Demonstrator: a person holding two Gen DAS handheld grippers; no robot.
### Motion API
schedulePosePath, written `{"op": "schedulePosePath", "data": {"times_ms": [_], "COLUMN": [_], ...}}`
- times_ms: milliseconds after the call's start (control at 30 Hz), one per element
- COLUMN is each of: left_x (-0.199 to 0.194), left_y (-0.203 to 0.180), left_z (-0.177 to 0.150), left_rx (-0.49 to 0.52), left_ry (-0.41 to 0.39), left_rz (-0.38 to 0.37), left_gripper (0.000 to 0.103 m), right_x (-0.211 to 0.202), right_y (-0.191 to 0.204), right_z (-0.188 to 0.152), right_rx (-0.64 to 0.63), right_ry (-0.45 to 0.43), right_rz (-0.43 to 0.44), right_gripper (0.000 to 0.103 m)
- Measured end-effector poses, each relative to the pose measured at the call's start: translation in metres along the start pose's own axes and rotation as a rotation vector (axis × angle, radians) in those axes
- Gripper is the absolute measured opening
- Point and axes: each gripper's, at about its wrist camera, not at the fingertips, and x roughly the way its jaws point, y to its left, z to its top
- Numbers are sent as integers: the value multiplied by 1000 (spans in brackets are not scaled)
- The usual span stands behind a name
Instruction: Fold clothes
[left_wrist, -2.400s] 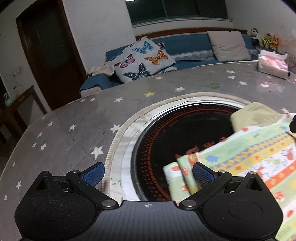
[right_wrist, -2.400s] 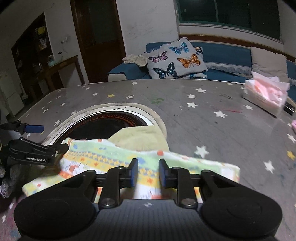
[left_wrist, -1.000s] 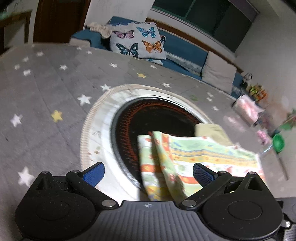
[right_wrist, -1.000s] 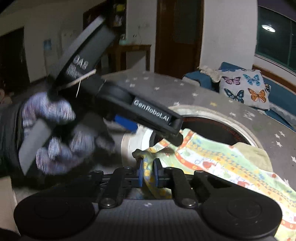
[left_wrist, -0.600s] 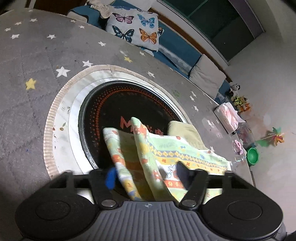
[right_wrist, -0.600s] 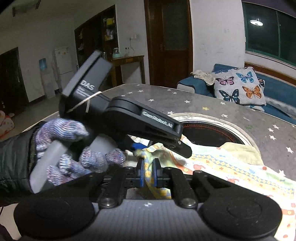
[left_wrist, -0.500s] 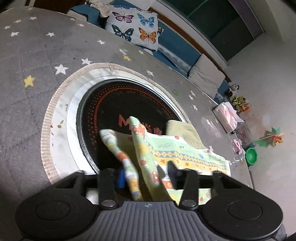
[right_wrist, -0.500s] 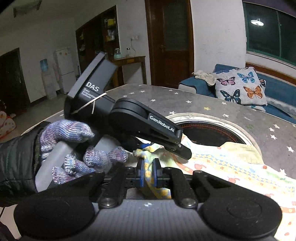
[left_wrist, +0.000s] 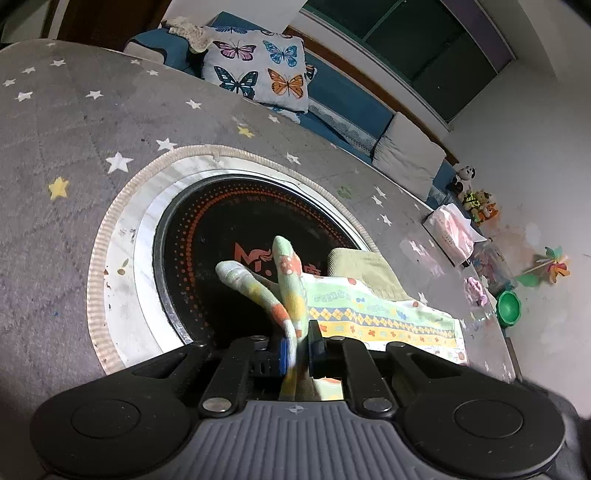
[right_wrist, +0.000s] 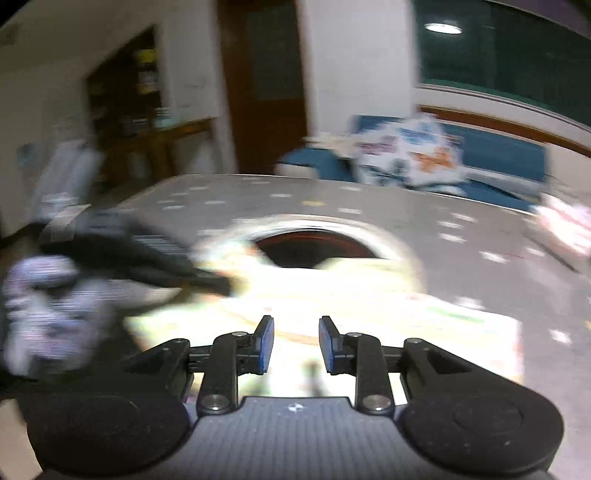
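Since half a second ago, the right gripper (right_wrist: 292, 343) is letting go of the patterned cloth (left_wrist: 369, 308), its fingers now standing apart and empty, while the left gripper (left_wrist: 297, 350) is clamping the bunched corner between its pads. Beyond those fingers the cloth is trailing across the table (left_wrist: 55, 236) over the dark round hob (left_wrist: 207, 236). Folding well, I judge, is meaning carrying that corner level so edges meet. Only the blurred right view is showing the gloved hand (right_wrist: 48, 306) leftward.

Home living room: sofa (left_wrist: 343, 107), butterfly cushion (left_wrist: 258, 74), toys (left_wrist: 476, 201).
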Motion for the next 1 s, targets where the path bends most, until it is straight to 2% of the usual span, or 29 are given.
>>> {"op": "schedulePosePath", "data": {"times_ms": [100, 233, 267, 433, 500, 533, 567, 700, 800, 1000], "left_x": [-1, -2, -2, -2, -1, -1, 0, 2, 12, 58], "left_y": [-4, -11, -13, -24, -29, -33, -37, -62, -89, -145], "left_z": [0, 3, 3, 7, 9, 11, 12, 23, 32, 37], "left_rx": [26, 68, 79, 133, 156, 166, 178, 238, 293, 382], "left_ry": [-5, -16, -19, -29, -33, -34, -35, -51, -61, -36], "left_rz": [15, 30, 34, 51, 57, 58, 59, 41, 10, -55], "left_gripper": [11, 11, 11, 11, 10, 10, 10, 9, 8, 8], "right_x": [11, 22, 23, 35, 37, 37, 37, 13, -10, -53], "right_y": [-46, -92, -100, -123, -120, -119, -118, -117, -124, -161], "right_z": [-4, -10, -13, -25, -26, -25, -25, -18, -11, -6], "right_rx": [82, 189, 213, 336, 333, 335, 339, 340, 334, 344], "right_ry": [14, 24, 28, 41, 32, 27, 23, -43, -95, -148], "right_rz": [-145, -252, -256, -202, -183, -173, -164, -152, -188, -328], "right_gripper": [32, 35, 39, 38, 26, 12, 9, 7, 7, 7]}}
